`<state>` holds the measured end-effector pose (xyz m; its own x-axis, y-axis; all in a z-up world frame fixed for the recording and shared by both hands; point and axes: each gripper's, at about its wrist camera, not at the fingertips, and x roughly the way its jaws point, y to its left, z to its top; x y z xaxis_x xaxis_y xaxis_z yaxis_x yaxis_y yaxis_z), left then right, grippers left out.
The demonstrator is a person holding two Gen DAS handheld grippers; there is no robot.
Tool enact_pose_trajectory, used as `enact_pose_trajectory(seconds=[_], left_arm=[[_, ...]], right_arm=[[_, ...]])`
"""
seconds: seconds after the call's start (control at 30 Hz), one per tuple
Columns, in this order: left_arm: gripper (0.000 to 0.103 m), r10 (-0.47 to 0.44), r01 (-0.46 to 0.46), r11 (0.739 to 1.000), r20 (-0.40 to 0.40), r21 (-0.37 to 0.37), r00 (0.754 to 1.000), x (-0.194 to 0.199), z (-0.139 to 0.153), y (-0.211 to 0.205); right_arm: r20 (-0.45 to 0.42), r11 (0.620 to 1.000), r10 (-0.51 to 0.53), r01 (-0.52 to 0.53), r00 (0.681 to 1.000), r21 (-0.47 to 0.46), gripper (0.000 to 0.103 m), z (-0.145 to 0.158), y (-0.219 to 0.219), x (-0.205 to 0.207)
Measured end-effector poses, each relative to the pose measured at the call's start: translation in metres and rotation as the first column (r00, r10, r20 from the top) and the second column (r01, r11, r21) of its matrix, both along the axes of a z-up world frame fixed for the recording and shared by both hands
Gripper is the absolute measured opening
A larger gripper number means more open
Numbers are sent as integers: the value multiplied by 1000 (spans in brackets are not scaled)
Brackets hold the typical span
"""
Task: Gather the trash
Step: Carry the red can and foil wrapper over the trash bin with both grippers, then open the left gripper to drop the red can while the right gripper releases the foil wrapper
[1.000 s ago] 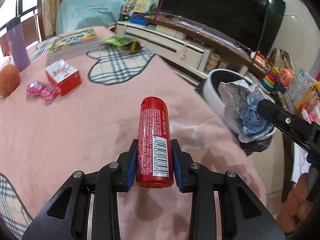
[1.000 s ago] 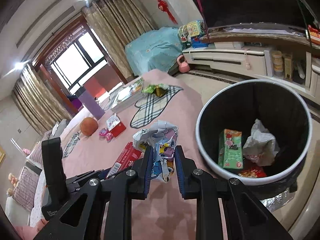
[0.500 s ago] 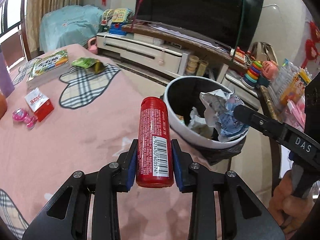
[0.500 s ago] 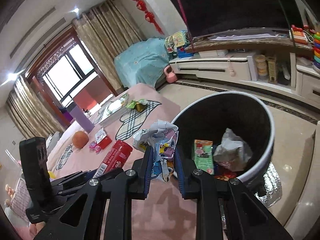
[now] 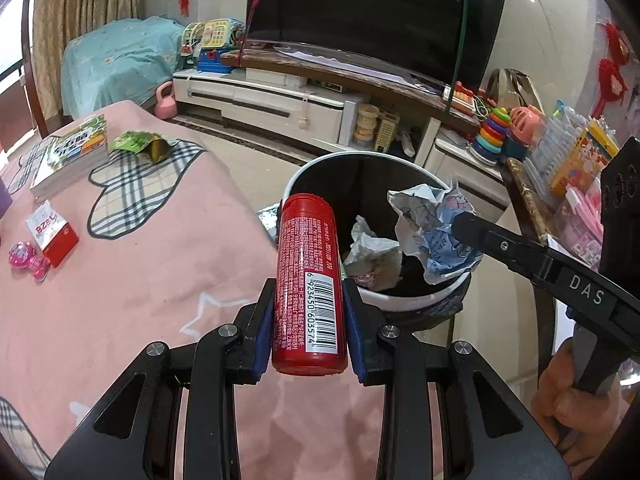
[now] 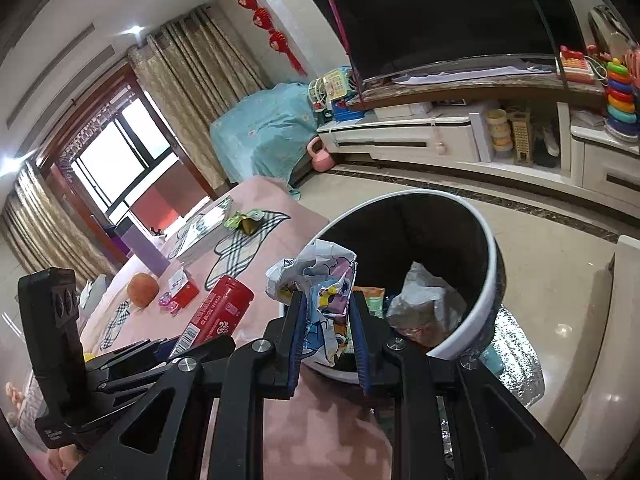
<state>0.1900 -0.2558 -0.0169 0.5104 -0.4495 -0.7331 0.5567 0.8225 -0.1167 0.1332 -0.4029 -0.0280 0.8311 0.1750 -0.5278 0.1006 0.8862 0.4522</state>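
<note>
My left fingers were closed tight on a red can, its top pointing ahead toward the near rim of the trash bin. To their right, my right fingers pinched a crumpled cartoon-printed wrapper, held over the bin's open mouth. Far to the left of both, a small red box lay on the pink-covered counter.
</note>
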Motion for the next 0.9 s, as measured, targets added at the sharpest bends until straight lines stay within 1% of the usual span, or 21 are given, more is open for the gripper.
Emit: enact_pose_trajectory(seconds=[0.3, 0.5, 0.9], left_arm=[[29, -17, 17, 1000, -16, 17, 1000, 9, -4, -17], [29, -29, 29, 999, -12, 26, 1000, 12, -3, -29], [29, -47, 47, 998, -14, 37, 999, 20, -3, -49]], right_arm=[[-19, 999, -33, 33, 999, -10, 22, -1, -15, 2], [-33, 999, -52, 51, 998, -10, 22, -4, -23, 4], [-53, 998, -64, 63, 997, -11, 22, -7, -33, 14]])
